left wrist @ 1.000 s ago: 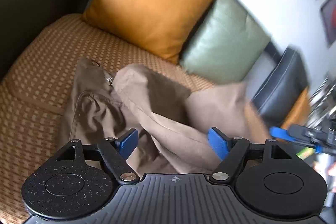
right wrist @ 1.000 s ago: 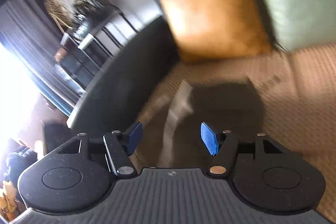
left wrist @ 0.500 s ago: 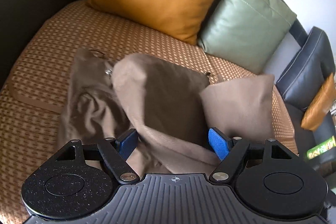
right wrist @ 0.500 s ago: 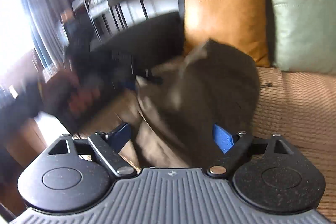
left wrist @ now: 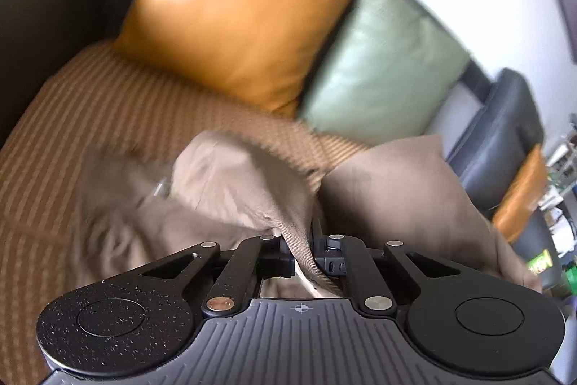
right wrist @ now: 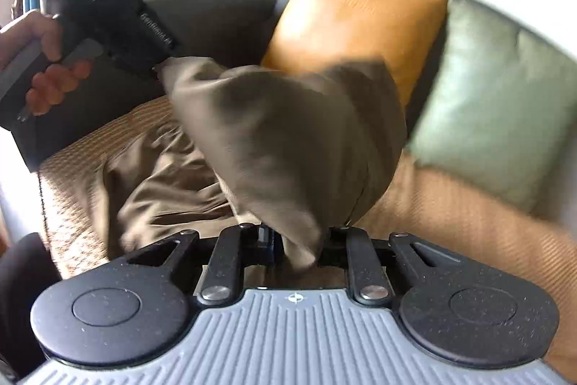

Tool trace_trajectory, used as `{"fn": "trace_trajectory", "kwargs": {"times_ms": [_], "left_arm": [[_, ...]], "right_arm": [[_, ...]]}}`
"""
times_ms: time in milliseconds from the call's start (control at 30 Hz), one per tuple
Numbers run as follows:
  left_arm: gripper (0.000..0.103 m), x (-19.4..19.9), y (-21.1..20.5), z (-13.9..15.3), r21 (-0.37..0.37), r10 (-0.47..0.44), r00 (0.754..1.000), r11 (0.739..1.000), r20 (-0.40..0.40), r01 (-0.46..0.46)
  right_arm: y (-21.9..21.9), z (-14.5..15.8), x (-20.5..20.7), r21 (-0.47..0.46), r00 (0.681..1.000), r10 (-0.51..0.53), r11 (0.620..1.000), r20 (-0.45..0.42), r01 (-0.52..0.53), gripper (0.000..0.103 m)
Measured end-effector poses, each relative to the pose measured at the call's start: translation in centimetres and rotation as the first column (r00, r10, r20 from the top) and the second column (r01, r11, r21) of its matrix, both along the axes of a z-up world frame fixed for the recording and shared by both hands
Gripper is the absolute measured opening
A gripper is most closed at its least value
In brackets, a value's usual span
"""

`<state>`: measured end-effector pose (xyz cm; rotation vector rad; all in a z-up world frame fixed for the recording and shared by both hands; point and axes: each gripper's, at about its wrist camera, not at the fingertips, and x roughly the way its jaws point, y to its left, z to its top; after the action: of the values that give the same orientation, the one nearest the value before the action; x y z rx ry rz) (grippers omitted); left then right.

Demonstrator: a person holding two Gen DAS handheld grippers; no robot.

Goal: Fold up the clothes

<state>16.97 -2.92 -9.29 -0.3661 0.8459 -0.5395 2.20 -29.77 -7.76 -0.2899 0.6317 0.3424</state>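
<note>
Sofa seat [left wrist: 90, 103] with orange cushion [left wrist: 238, 17] carries soft, limp, light brown trousers [right wrist: 288, 139], part lifted off front edge; left gripper [left wrist: 303, 258] and right gripper [right wrist: 299, 251] jaws both clamped on hem edges, best hold.

Motion blur smears the brown garment [left wrist: 230, 190] and orange cushion [left wrist: 238, 13]. Cloth hides both pads of the right gripper [right wrist: 301, 249]. Shelf items at 3 o'clock [left wrist: 562, 168]: indistinct.
</note>
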Motion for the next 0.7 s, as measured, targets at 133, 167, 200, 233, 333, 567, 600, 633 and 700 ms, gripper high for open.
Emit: {"fn": "trace_trajectory", "kwargs": {"times_ms": [133, 167, 200, 233, 333, 567, 600, 633, 700], "left_arm": [[0.002, 0.4, 0.5, 1.5, -0.048, 0.001, 0.999, 0.999, 0.052, 0.001], [0.002, 0.5, 1.3, 1.3, -0.055, 0.022, 0.999, 0.998, 0.046, -0.02], [0.002, 0.6, 2.3, 1.1, -0.063, 0.046, 0.998, 0.997, 0.041, -0.043], [0.002, 0.7, 3.6, 0.9, -0.067, 0.074, 0.996, 0.995, 0.039, -0.072], [0.002, 0.4, 8.3, -1.3, -0.024, 0.163, 0.986, 0.986, 0.017, -0.163], [0.002, -1.3, 18.5, -11.5, 0.02, 0.375, 0.91, 0.926, -0.177, -0.377], [0.003, -1.6, 19.2, -11.9, 0.004, 0.376, 0.908, 0.924, -0.188, -0.382], [0.006, -2.1, 19.5, -11.8, -0.014, 0.368, 0.91, 0.926, -0.189, -0.377], [0.023, -2.5, 19.1, -10.4, -0.048, 0.325, 0.932, 0.941, -0.161, -0.336]], "right_arm": [[0.2, 3.4, -0.7, -0.156, 0.996, 0.043, 0.987, 0.075, -0.031, 0.02], [1.1, 3.7, -1.0, -0.188, 0.994, 0.071, 0.981, 0.089, -0.053, 0.019], [2.0, 4.0, -1.4, -0.219, 0.99, 0.099, 0.973, 0.102, -0.075, 0.019], [3.4, 4.2, -1.5, -0.24, 0.985, 0.133, 0.965, 0.108, -0.104, 0.019], [8.3, 2.9, -2.6, -0.361, 0.948, 0.29, 0.904, 0.129, -0.227, 0.018], [20.2, -8.7, -4.7, -0.604, 0.75, 0.652, 0.555, -0.111, -0.572, 0.018], [20.8, -10.6, -4.8, -0.638, 0.728, 0.671, 0.501, -0.141, -0.585, 0.018], [21.3, -12.3, -5.0, -0.677, 0.71, 0.686, 0.447, -0.159, -0.584, 0.019], [21.4, -13.1, -4.8, -0.691, 0.703, 0.691, 0.427, -0.166, -0.583, 0.019]]}}
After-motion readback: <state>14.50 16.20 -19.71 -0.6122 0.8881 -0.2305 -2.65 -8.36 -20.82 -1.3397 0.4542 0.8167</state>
